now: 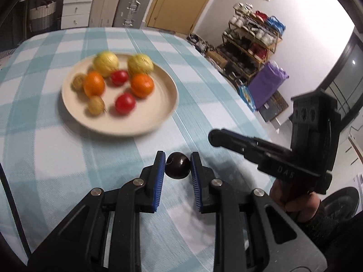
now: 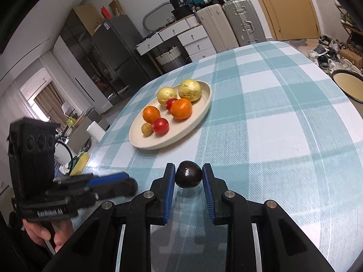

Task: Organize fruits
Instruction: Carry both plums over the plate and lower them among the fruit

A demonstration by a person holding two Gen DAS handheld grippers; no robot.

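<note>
Dark round plum-like fruits: we hold one (image 1: 177, 165) in the left gripper (image 1: 177, 166), another (image 2: 188, 177) in the right gripper (image 2: 188, 179), jaws clamped, above the near bench (image 2: 283, 136). Risk: smooth skins slipping before the cream plate (image 2: 199, 122).

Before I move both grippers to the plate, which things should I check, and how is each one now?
1. Left gripper holds the left dark fruit: ok, pads touch both sides.
2. Right gripper holds the right dark fruit: ok, its shadow lies below it, so it looks lifted.
3. Free room on the plate: ok, the near part is bare.
4. Grippers apart from each other: ok.
5. Fruits on the plate lie still: cannot tell, the left view is blurred.
</note>
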